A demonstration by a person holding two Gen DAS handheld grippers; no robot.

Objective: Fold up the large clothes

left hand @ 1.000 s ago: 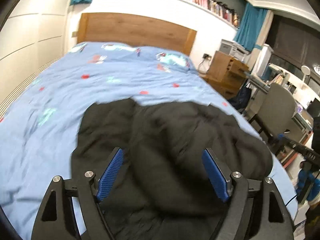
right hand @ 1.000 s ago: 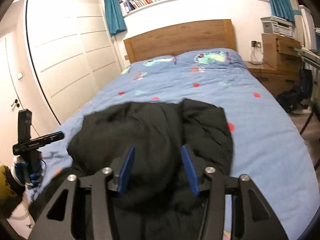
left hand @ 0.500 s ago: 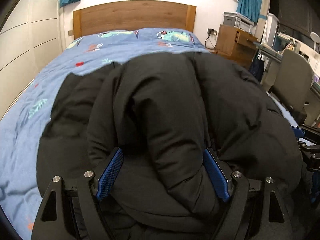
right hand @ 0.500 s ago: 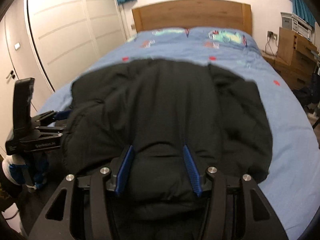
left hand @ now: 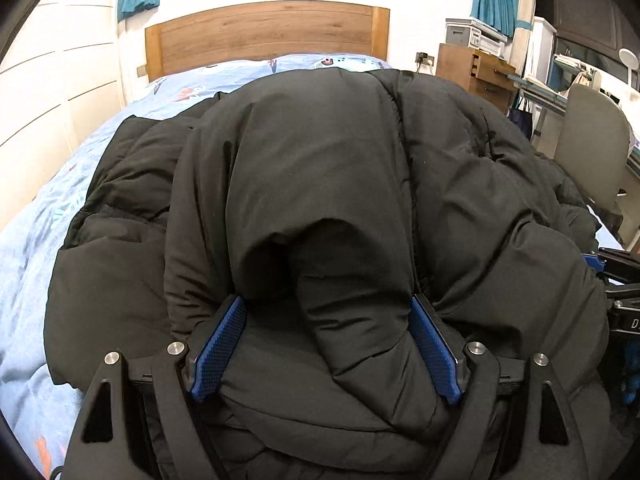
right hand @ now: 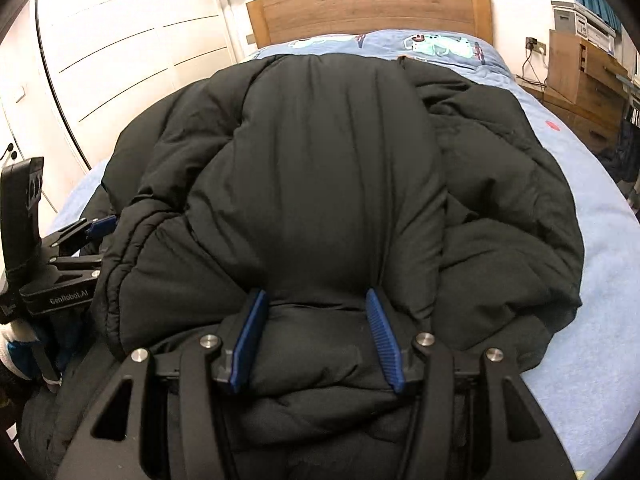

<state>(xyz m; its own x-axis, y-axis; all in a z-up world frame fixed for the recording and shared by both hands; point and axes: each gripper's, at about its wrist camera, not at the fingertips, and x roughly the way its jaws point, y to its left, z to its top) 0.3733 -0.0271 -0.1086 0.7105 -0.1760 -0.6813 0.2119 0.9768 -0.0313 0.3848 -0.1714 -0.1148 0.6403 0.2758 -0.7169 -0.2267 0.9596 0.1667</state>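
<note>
Across the blue patterned bed (right hand: 592,264), headboard (right hand: 372,4) at twelve o'clock, lay one black padded jacket (right hand: 328,168), bunched toward the six o'clock edge and filling most of both views. Left gripper (left hand: 326,308): fingers (left hand: 220,344) spread wide, a thick fold of jacket bulging between the blue pads and pressing against both. Right gripper (right hand: 314,300): fingers (right hand: 382,338) narrower set, clamped on a puffed fold. Wooden cabinet (left hand: 472,68) stood at two o'clock; grey chair (left hand: 592,144) at three.
</note>
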